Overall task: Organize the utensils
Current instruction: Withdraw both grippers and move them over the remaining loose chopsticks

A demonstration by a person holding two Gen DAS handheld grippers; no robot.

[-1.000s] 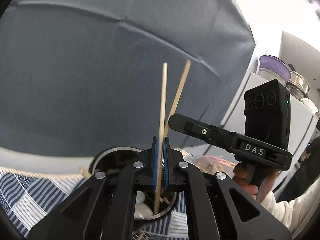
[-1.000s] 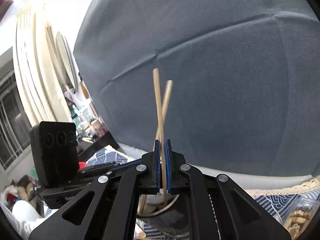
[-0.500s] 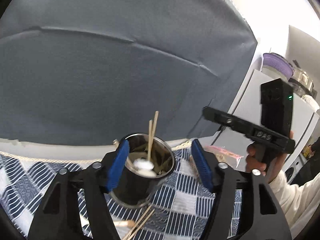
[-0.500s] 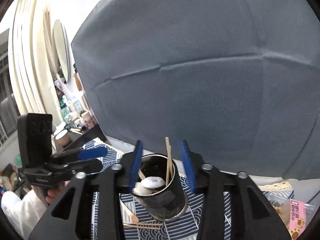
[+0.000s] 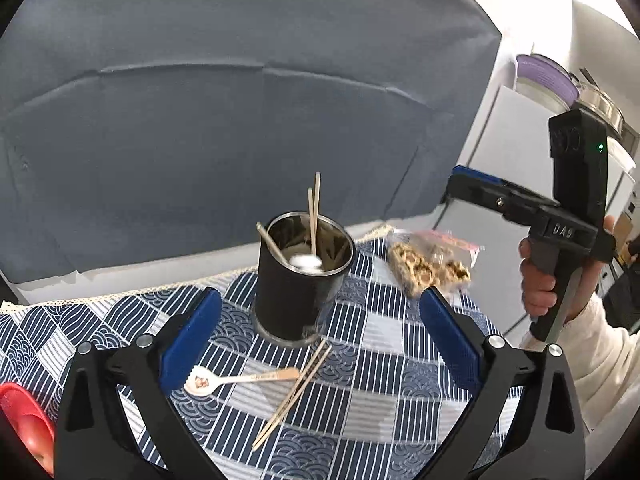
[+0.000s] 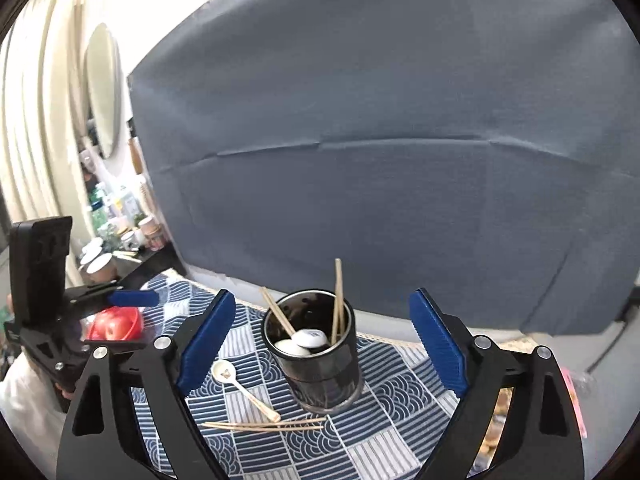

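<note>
Wooden chopsticks (image 5: 314,216) in cylindrical steel cup (image 5: 298,292)

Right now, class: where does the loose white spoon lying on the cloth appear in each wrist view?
Left wrist view: the white spoon lies lower left of centre, bowl to the left, beside the loose chopsticks.
Right wrist view: the white spoon lies lower left of centre, bowl uppermost.
Shared landmark: the black utensil cup, just behind it in both.
</note>
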